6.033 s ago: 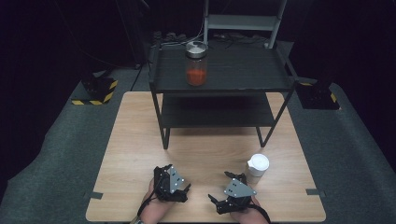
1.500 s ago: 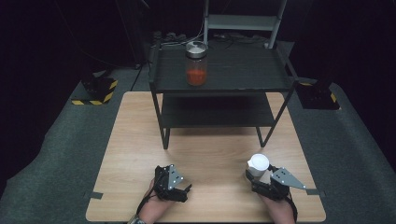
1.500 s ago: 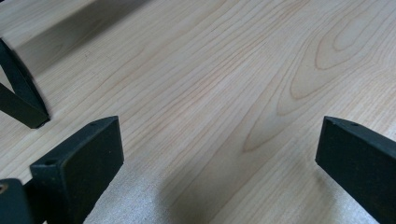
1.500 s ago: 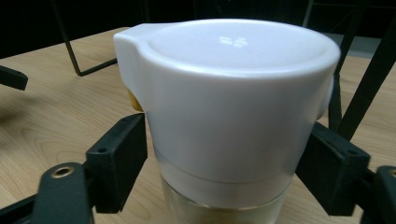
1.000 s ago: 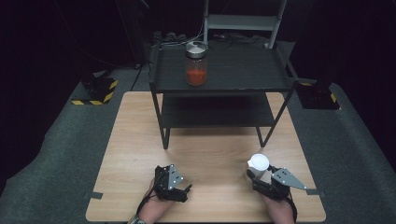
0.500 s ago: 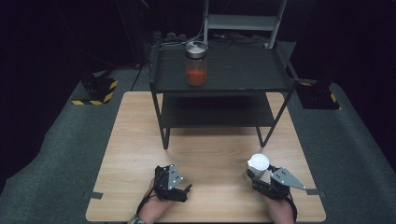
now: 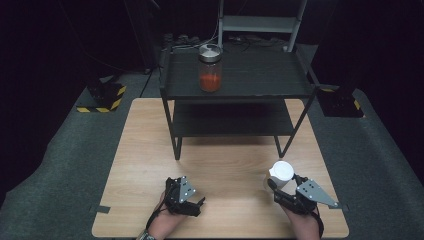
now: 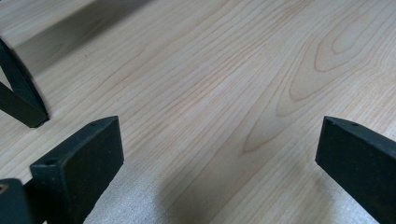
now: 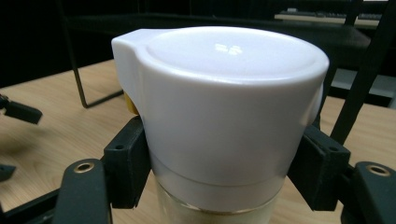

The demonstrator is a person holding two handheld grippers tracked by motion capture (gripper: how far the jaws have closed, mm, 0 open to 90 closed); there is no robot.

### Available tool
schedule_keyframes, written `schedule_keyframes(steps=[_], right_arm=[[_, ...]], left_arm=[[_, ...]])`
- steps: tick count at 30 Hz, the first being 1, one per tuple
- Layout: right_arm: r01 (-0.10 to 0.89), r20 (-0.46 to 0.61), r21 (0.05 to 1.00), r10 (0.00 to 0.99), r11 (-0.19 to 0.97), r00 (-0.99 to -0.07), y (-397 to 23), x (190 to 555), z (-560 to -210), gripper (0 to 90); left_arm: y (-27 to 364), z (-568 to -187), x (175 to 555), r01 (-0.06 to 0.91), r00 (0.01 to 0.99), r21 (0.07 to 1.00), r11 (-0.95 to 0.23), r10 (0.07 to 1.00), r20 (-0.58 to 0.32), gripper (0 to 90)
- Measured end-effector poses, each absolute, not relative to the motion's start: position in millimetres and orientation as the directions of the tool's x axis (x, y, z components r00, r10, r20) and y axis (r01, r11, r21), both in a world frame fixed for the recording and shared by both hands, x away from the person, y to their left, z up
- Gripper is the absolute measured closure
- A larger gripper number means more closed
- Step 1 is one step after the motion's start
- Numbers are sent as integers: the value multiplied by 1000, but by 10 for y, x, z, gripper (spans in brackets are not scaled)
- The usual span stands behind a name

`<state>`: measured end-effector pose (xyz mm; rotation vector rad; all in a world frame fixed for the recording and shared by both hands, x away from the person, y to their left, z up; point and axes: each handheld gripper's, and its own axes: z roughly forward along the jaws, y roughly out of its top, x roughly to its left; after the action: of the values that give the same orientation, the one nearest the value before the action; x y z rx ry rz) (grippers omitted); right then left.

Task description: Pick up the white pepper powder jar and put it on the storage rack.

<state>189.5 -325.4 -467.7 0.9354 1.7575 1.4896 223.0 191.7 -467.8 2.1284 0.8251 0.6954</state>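
The right hand-held gripper (image 9: 219, 172) is clamped on a small clear bottle with a white flip-top cap (image 9: 224, 102), pads squeezing just below the cap's lower edge. It stands near the counter's (image 7: 225, 150) front right corner. It looks light, rigid and smooth, so the cap could slip; gripping the body lower seems safer. The left hand-held gripper (image 8: 210, 154) hovers spread apart, holding nothing. Farther back, a jar (image 7: 210, 67) sits on the black shelf (image 7: 260, 75).

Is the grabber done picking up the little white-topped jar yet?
Almost. Done: the right gripper has its jaws closed on the white-lidded jar, one pad on each side just below the lid. In hand: that grip; the jar looks to be standing on the wooden table. Left: lifting it and carrying it somewhere. The left gripper rests open over bare wood.
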Motion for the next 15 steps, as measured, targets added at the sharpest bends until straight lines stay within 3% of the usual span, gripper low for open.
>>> schedule_keyframes(steps=[15], right_arm=[[70, -7, 996, 812, 59, -583, -3255, 1942, -4315, 296]], left_arm=[[1941, -4681, 2224, 335, 646, 791, -512, 736, 202, 12]])
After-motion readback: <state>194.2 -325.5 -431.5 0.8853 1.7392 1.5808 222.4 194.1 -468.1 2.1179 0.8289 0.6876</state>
